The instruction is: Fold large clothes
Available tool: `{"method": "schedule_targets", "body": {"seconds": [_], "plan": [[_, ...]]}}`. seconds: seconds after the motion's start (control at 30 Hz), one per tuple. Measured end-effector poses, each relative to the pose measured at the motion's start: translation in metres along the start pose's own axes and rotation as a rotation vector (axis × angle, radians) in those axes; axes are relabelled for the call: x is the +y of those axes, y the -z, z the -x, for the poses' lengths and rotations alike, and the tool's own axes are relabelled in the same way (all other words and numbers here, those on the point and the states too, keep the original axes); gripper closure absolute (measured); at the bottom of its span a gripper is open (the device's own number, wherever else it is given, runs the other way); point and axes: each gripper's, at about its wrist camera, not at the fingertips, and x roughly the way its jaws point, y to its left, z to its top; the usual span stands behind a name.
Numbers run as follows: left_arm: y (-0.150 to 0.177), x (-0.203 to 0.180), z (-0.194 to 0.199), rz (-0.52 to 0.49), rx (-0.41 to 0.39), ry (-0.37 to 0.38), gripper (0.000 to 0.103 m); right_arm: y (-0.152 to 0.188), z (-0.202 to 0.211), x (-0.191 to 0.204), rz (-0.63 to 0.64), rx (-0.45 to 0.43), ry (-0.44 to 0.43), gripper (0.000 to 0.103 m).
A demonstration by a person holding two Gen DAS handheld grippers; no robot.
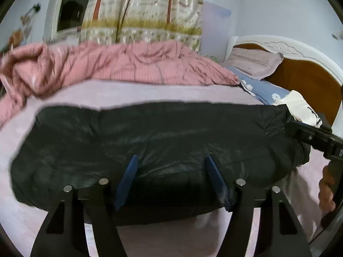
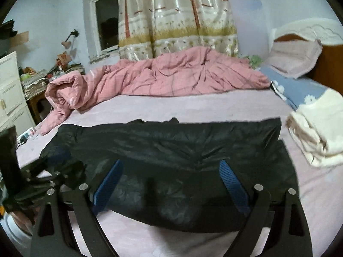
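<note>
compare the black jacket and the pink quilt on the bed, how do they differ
The black jacket is dark, glossy and spread flat near the front edge; the pink quilt is pale, matte and bunched in a heap along the far side. Both are padded and lie on the bed.

I see the bed point(image 2: 193, 107) carrying a black jacket point(image 2: 171, 150), pink quilt point(image 2: 171, 79), cream clothes point(image 2: 317, 132) and pillows point(image 2: 295, 62).

The left gripper point(image 1: 171, 160) has two flat blue pads on black angular arms, each arm pinned with round silver rivets and cut with triangular openings. The right gripper point(image 2: 171, 165) is built the same, its blue pads ribbed. A bare hand point(image 1: 327, 189) grips a black handle bearing white markings.
</note>
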Motion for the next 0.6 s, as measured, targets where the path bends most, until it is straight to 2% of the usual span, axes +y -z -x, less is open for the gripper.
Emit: {"method": "schedule_targets", "body": {"seconds": [0.07,0.13,0.2,0.23,0.27,0.33,0.4,0.43,0.47,0.53,0.6], "plan": [[0.004,-0.005,0.004,-0.016,-0.028,0.007,0.041,0.002,-0.005,0.002,0.008,0.03,0.005,0.019],[0.006,-0.013,0.012,-0.044,-0.075,0.001,0.037,0.001,-0.006,0.001,0.003,0.056,-0.008,0.039],[0.006,-0.019,0.022,-0.054,-0.128,0.008,0.033,0.0,-0.002,-0.003,-0.023,0.059,-0.048,0.047],[0.006,-0.023,0.028,-0.067,-0.156,0.014,0.033,0.0,0.001,-0.004,-0.033,0.052,-0.049,0.059],[0.006,-0.025,0.034,-0.081,-0.177,0.018,0.033,-0.001,0.004,-0.005,-0.039,0.046,-0.047,0.062],[0.008,-0.034,0.043,-0.124,-0.209,0.024,0.037,-0.003,0.007,-0.005,-0.044,0.043,-0.056,0.065],[0.009,-0.04,0.047,-0.133,-0.22,0.005,0.045,-0.003,0.01,-0.004,-0.052,0.037,-0.063,0.065],[0.009,-0.041,0.047,-0.125,-0.207,0.01,0.052,-0.003,0.01,-0.003,-0.047,0.037,-0.06,0.065],[0.009,-0.043,0.045,-0.119,-0.18,0.007,0.063,-0.003,0.01,-0.002,-0.04,0.038,-0.057,0.065],[0.01,-0.045,0.036,-0.1,-0.095,0.016,0.073,-0.003,0.01,-0.001,-0.019,0.045,-0.063,0.065],[0.015,-0.046,0.027,-0.069,-0.018,0.049,0.076,-0.002,0.011,0.001,-0.005,0.058,-0.077,0.065]]}}
